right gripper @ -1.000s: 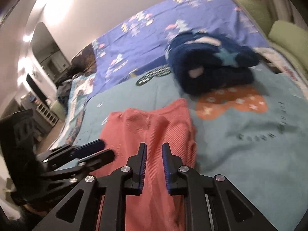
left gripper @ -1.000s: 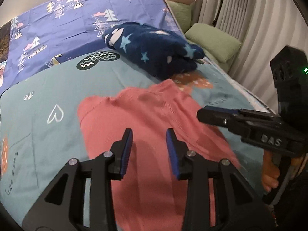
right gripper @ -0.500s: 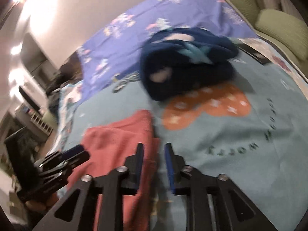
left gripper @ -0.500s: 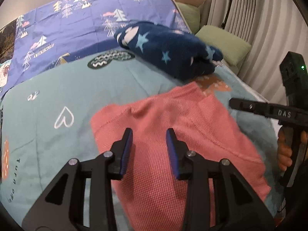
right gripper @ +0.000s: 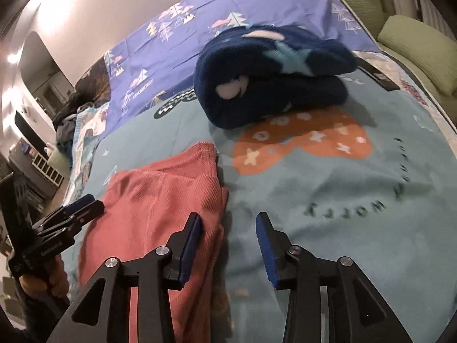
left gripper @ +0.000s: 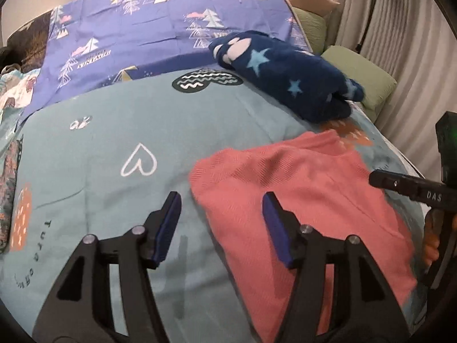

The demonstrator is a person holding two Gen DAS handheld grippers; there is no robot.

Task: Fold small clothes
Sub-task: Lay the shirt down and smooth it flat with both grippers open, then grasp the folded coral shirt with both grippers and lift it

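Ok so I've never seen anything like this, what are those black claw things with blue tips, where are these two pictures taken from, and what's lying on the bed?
They are hand-held grippers, one in each of a person's hands, each with a camera looking along its fingers. One picture looks out from the left gripper, the other from the right gripper. Each also shows the other gripper at its edge. On the teal bedspread lies a flat pink garment, with a rolled navy star blanket behind it. Both grippers' jaws are opening, and nothing is held: each gripper straddles a side edge of the garment without clamping it.
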